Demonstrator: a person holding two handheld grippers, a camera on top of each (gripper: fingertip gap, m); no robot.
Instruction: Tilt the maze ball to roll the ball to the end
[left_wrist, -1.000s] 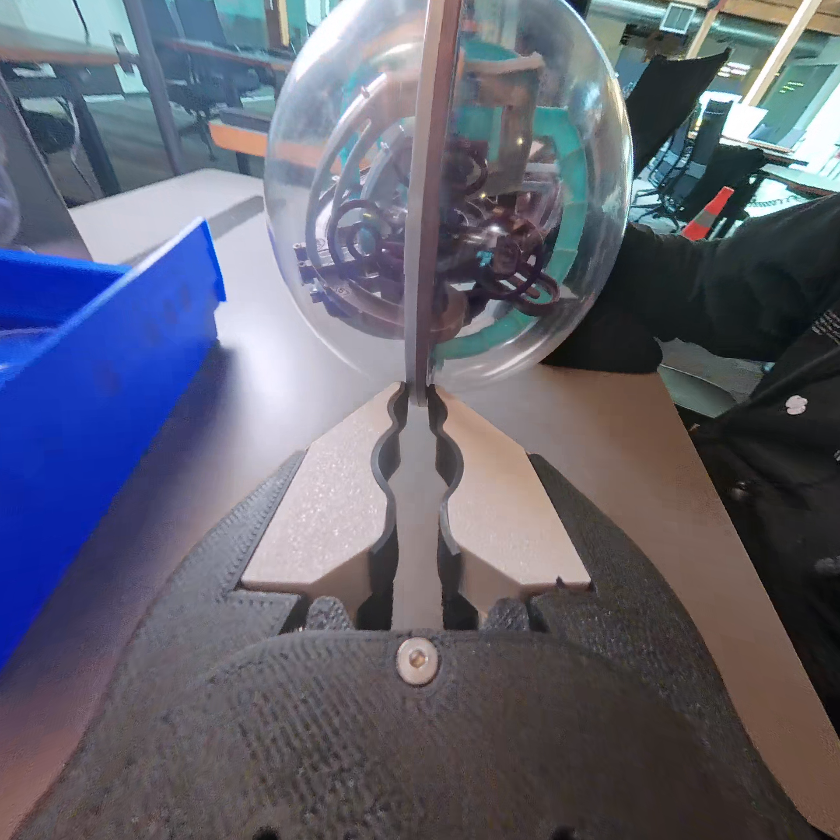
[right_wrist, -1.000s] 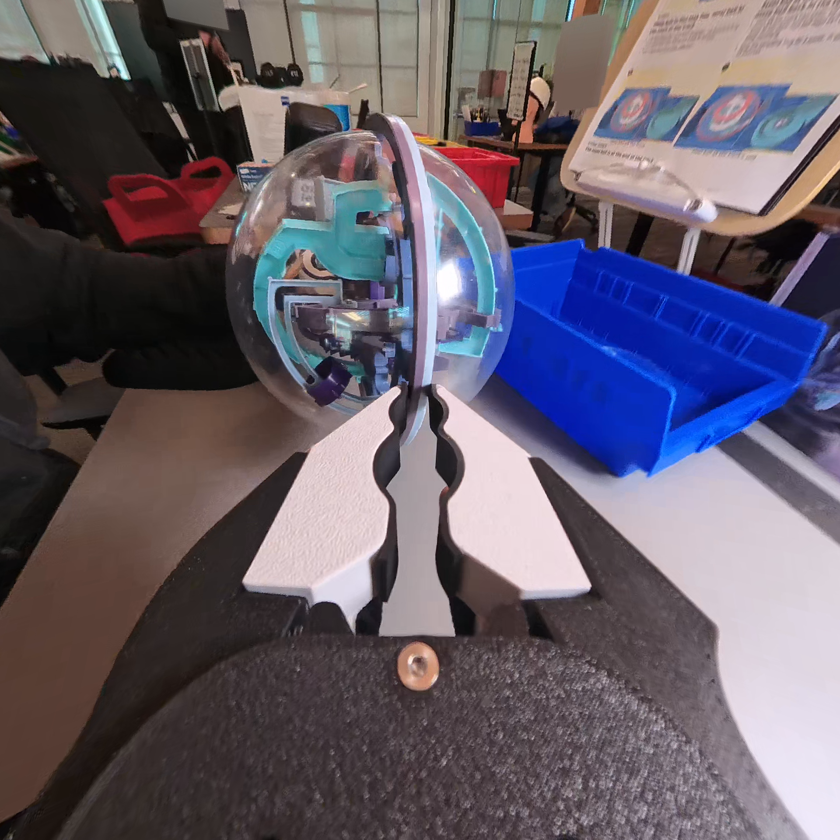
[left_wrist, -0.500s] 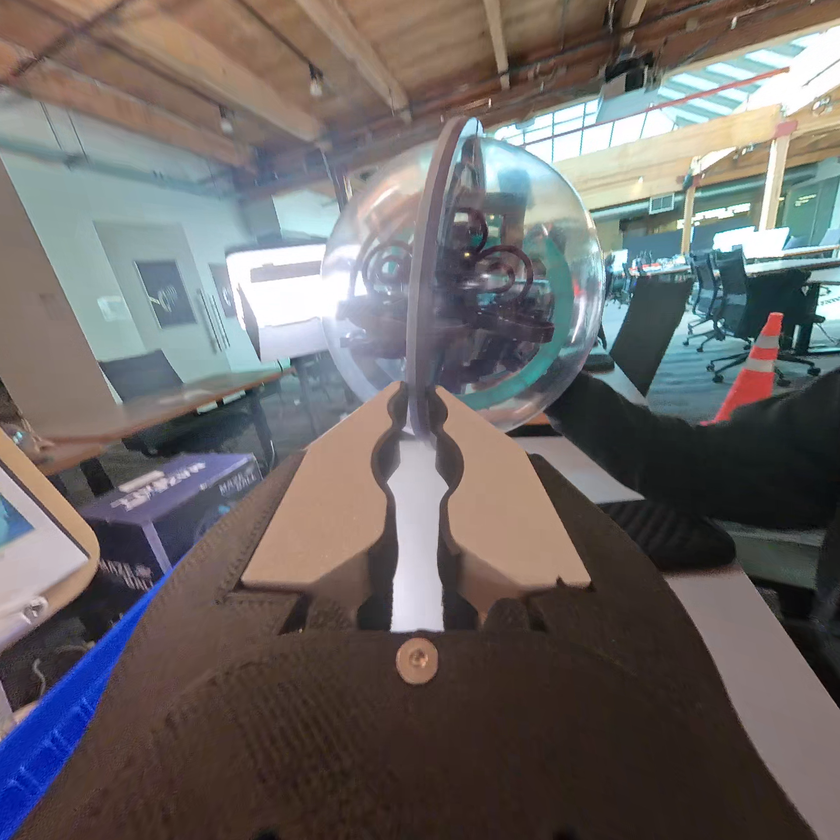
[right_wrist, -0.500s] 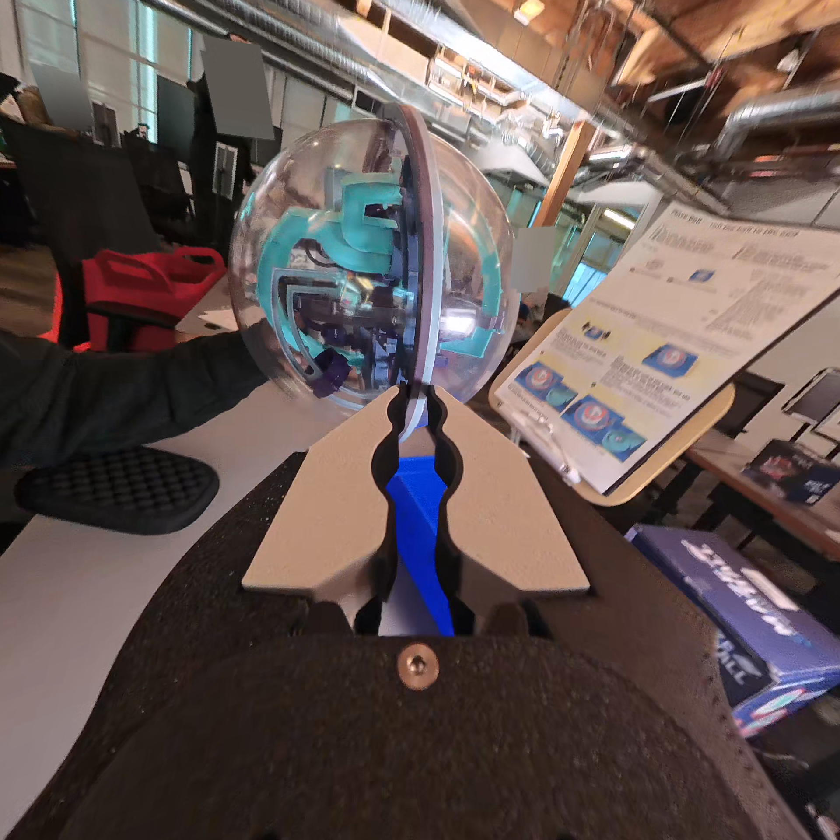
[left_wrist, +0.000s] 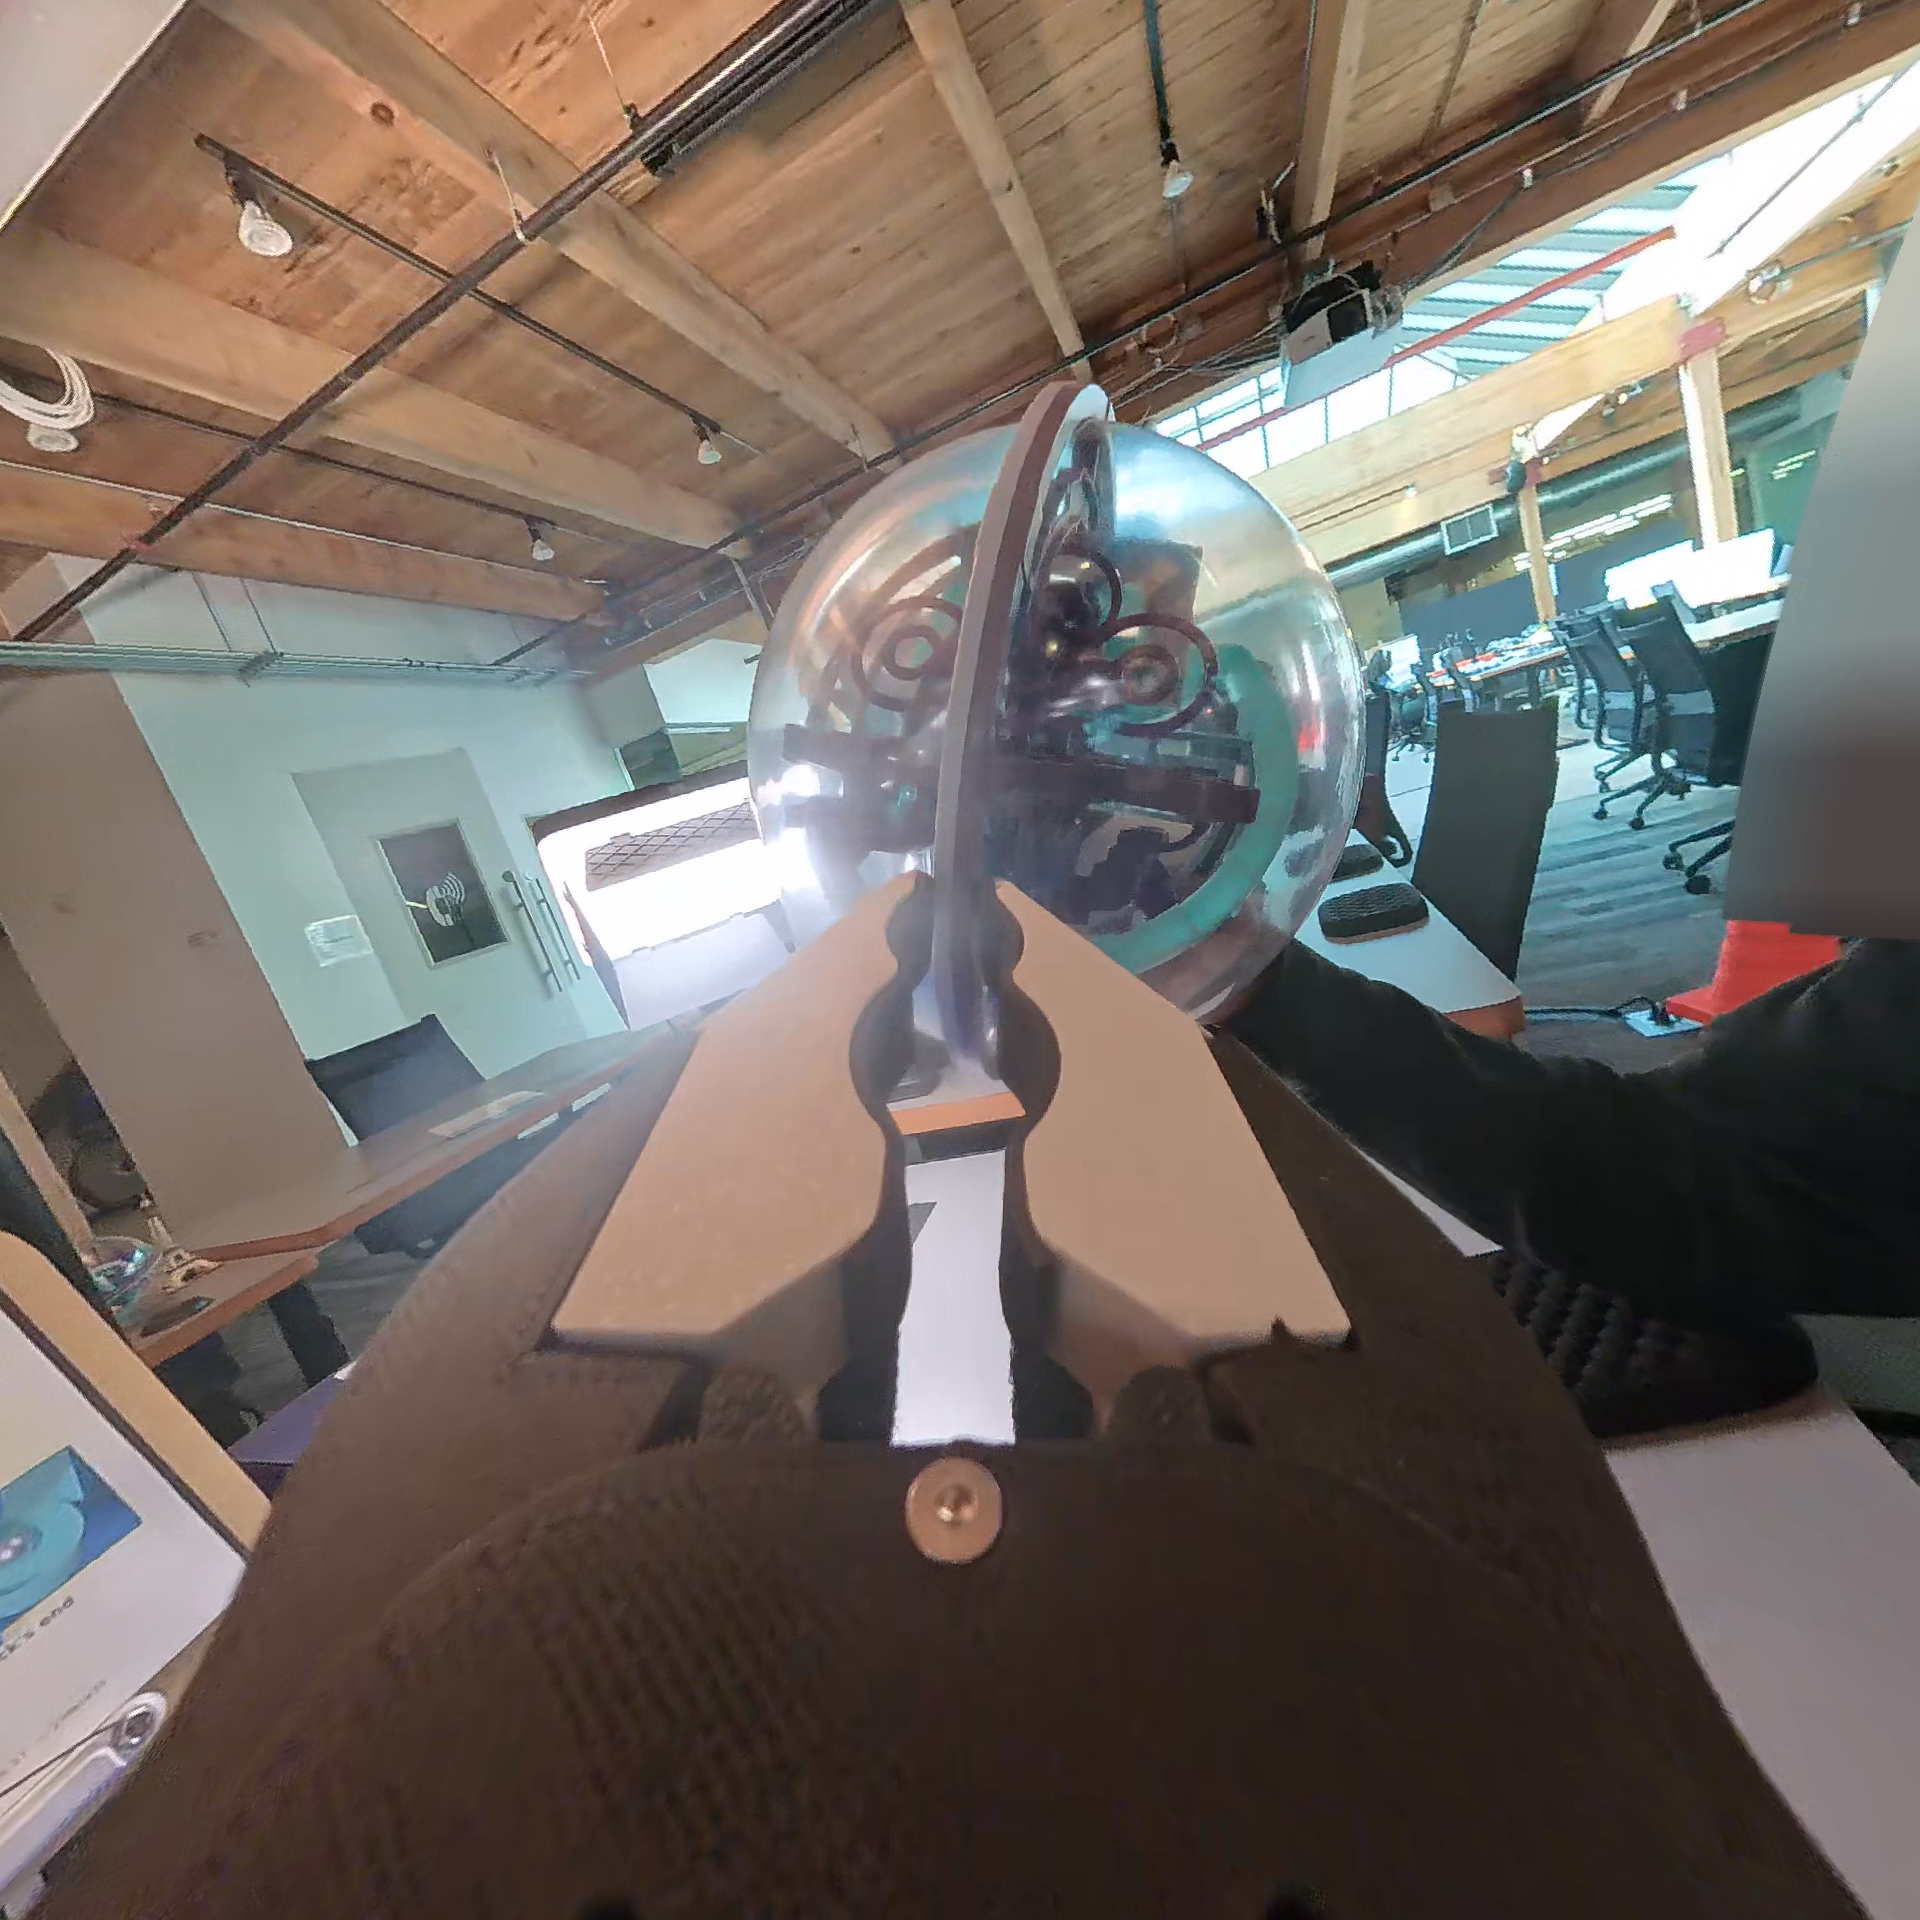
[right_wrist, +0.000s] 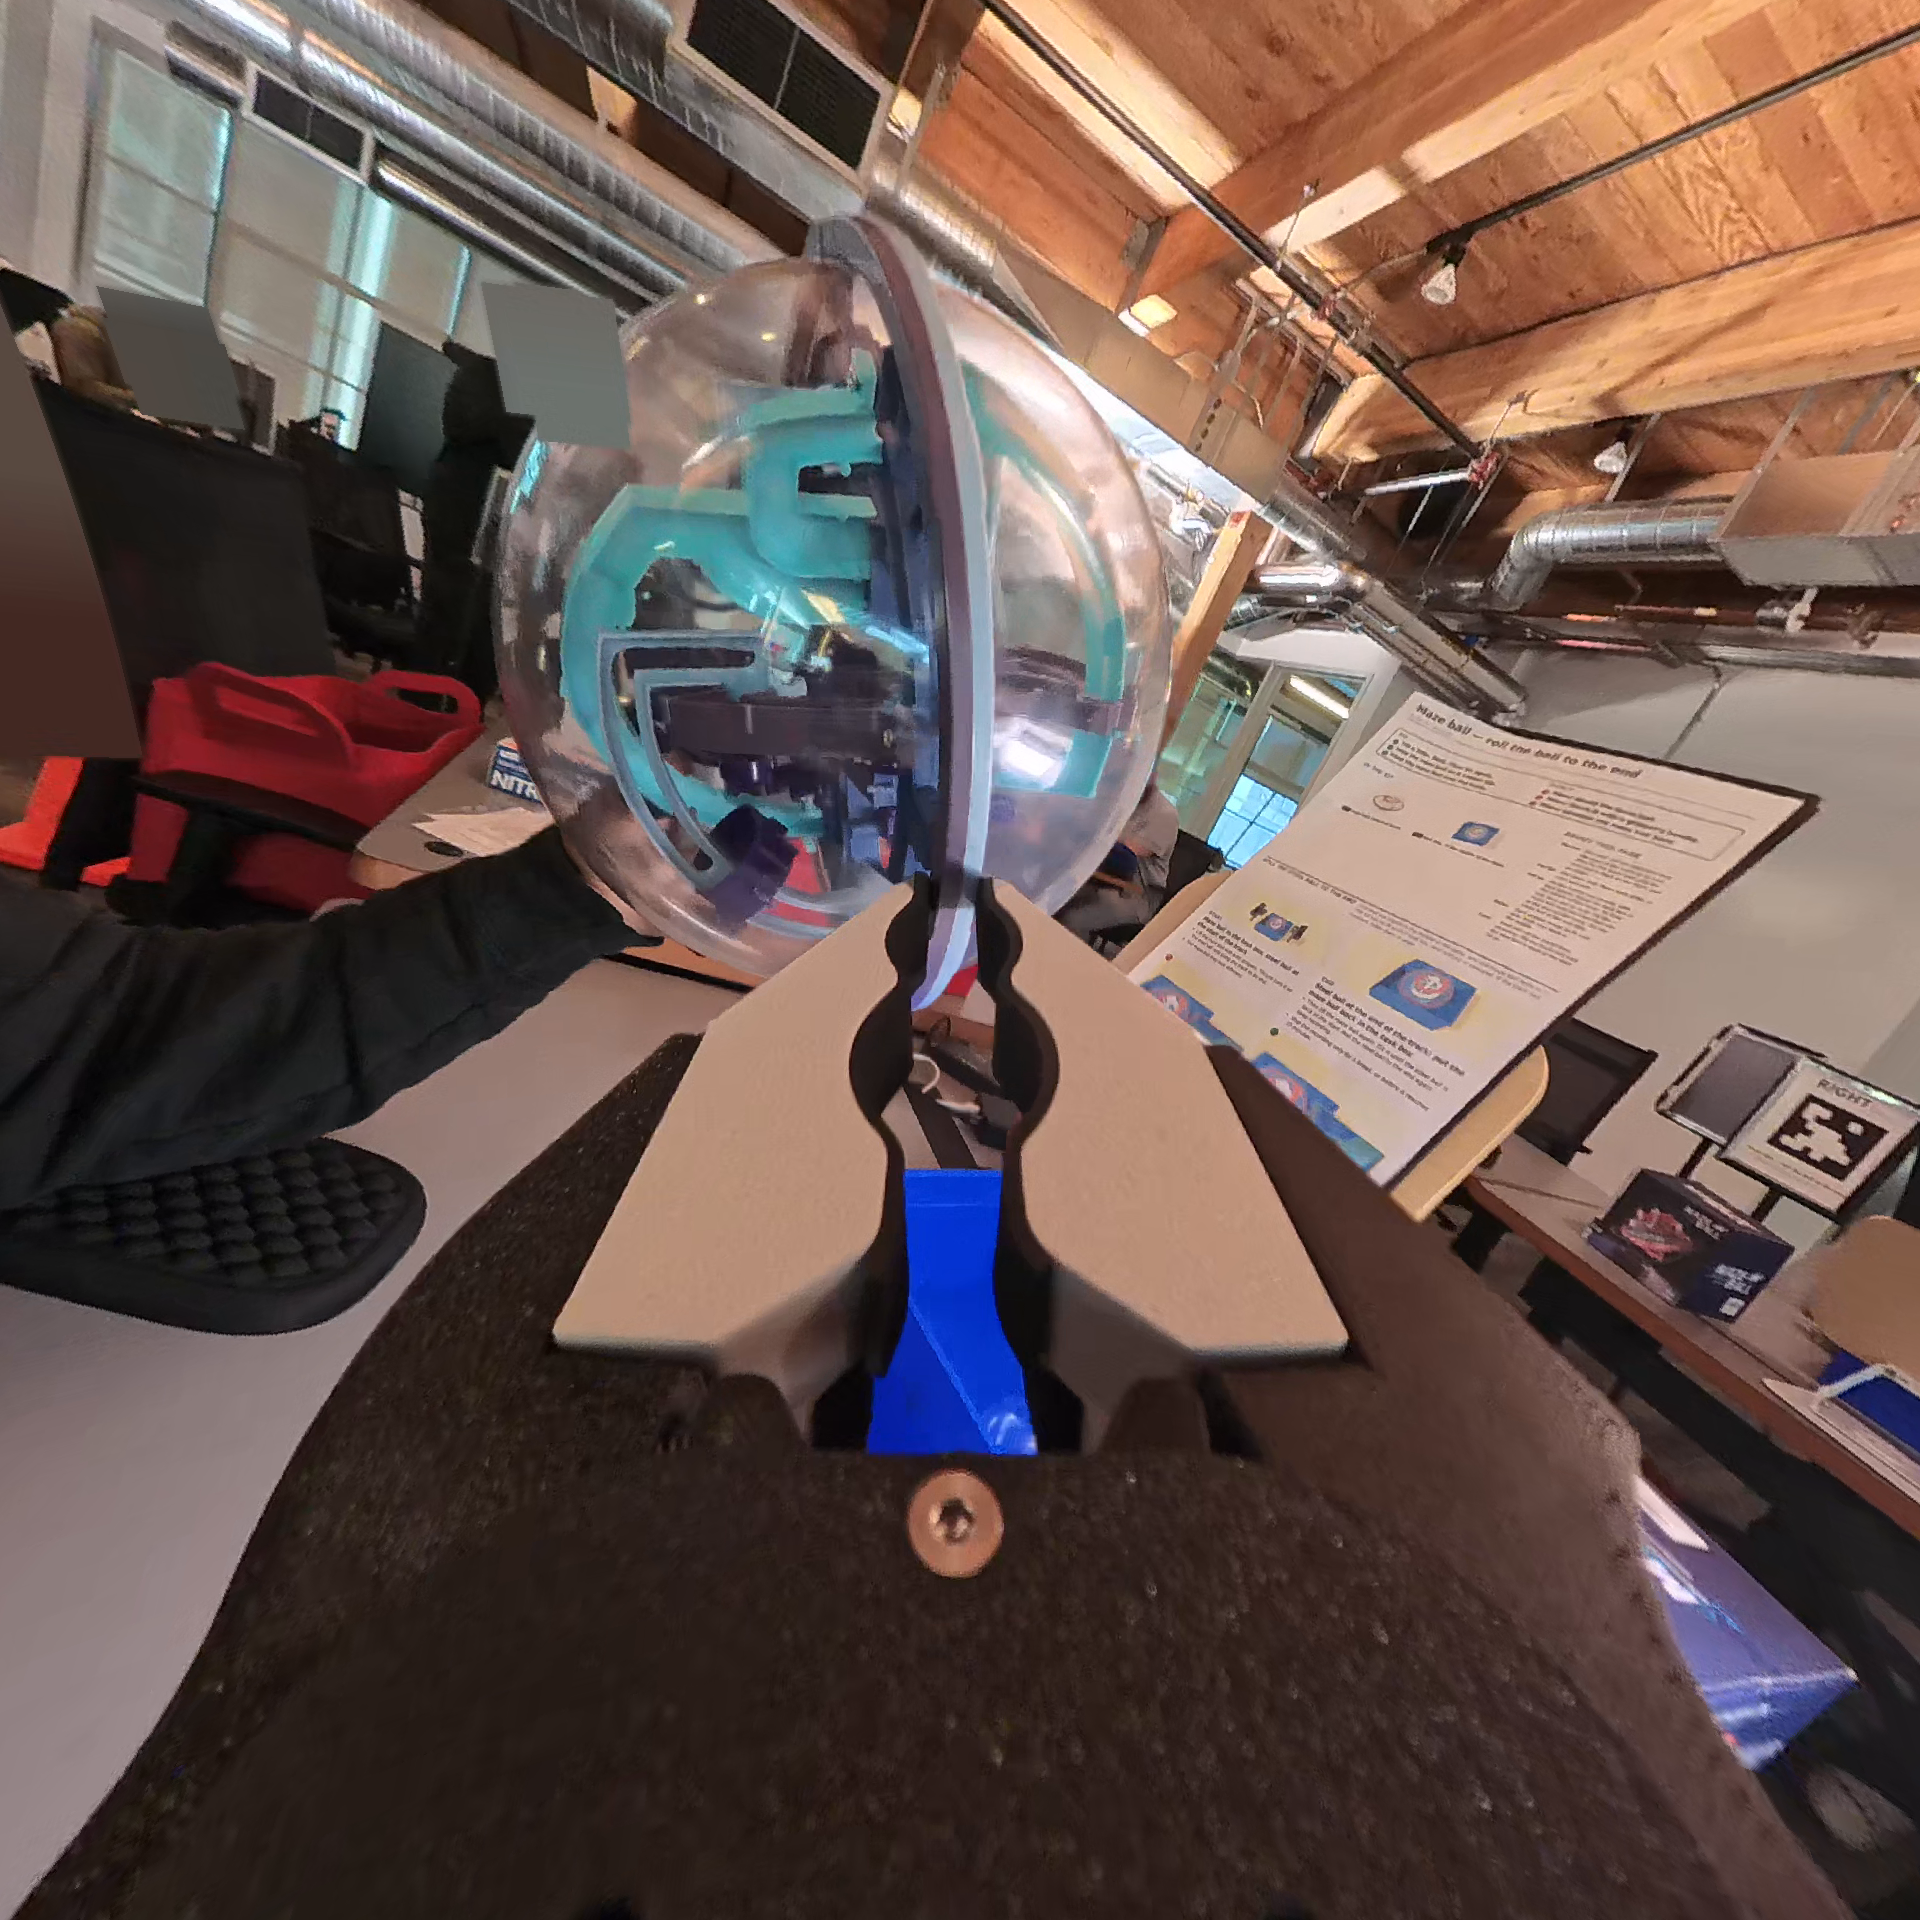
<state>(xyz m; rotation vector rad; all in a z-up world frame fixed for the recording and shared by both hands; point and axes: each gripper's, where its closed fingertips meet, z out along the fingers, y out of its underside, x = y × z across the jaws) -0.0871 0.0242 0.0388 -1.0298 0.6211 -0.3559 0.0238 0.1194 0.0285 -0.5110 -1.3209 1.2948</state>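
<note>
Two grippers, left (left_wrist: 954, 914) and right (right_wrist: 948, 904), each clenched on maze ball (right_wrist: 821, 613) rim; printed instruction board (right_wrist: 1475, 914), marker card (right_wrist: 1829, 1132), lettered boxes (right_wrist: 1683, 1257) beside.

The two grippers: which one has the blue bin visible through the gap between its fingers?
The right gripper. Behind its fingers a strip of blue bin shows, whereas the left gripper shows only pale table there. Both pinch the maze ball by its flat rim.
</note>
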